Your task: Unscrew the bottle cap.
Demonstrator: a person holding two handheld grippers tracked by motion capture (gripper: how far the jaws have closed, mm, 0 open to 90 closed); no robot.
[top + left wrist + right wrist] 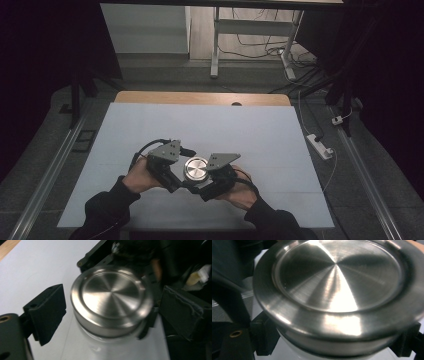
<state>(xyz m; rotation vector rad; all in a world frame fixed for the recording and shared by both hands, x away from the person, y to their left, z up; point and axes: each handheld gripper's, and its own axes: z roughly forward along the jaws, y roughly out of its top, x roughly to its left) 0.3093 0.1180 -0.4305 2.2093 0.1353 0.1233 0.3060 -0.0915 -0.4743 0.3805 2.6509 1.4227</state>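
Wide bare white table [260, 130] ahead and to both sides. Near edge crowded: metal-lidded jar [195, 169] wedged between left gripper [176, 179] and right gripper [212, 181], seemingly no gap.

I wear black sleeves [107, 202], and each black tool, left tool [176, 181] and right tool [197, 187], carries a grey three-cornered plate [166, 150], a black cable [145, 148], brass-ringed screw holes [236, 334] and padded jaws.
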